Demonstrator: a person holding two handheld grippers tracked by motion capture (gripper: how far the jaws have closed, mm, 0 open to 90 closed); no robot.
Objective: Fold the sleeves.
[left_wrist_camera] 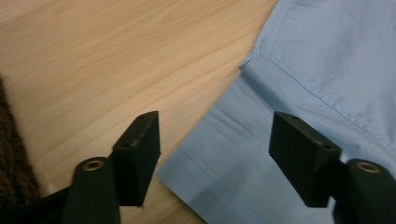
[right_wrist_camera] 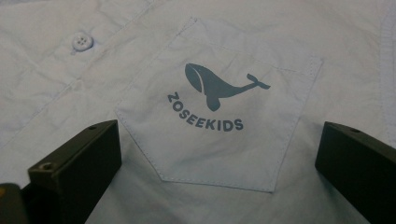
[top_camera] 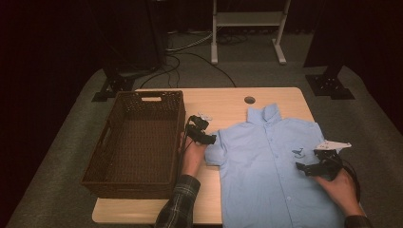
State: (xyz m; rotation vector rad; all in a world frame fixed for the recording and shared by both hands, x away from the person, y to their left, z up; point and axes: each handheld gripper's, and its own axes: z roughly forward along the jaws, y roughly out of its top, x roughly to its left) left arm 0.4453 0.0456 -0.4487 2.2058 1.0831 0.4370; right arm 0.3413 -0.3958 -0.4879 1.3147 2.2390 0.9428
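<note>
1. Nearest the person, the right gripper (top_camera: 309, 167) is hovering over the chest of the light blue shirt (top_camera: 266, 166), its jaws standing wide apart with nothing between them; in the right gripper view the chest pocket (right_wrist_camera: 219, 116) with its whale print is lying flat between the two black jaws.
2. The left gripper (top_camera: 205, 138) is hanging at the shirt's short sleeve (left_wrist_camera: 233, 158), jaws spread on either side of the sleeve's hem corner and not pinching it; the cloth is lying loose between them.
3. The shirt is lying front-up and buttoned on the wooden table (top_camera: 228, 102), collar pointing away from the person, spread nearly flat.
4. Judging by its thin weave and small creases, the shirt is looking light, limp and easily wrinkled, so it is likely to be sagging and folding wherever it is lifted.
5. The hems, sleeve edges and shoulder seams are offering the firmest places to pinch; a grab at mid-panel is likely to bunch the cloth.
6. Farther left, the dark woven basket (top_camera: 114, 161) is sitting on the table just beside the left hand.
</note>
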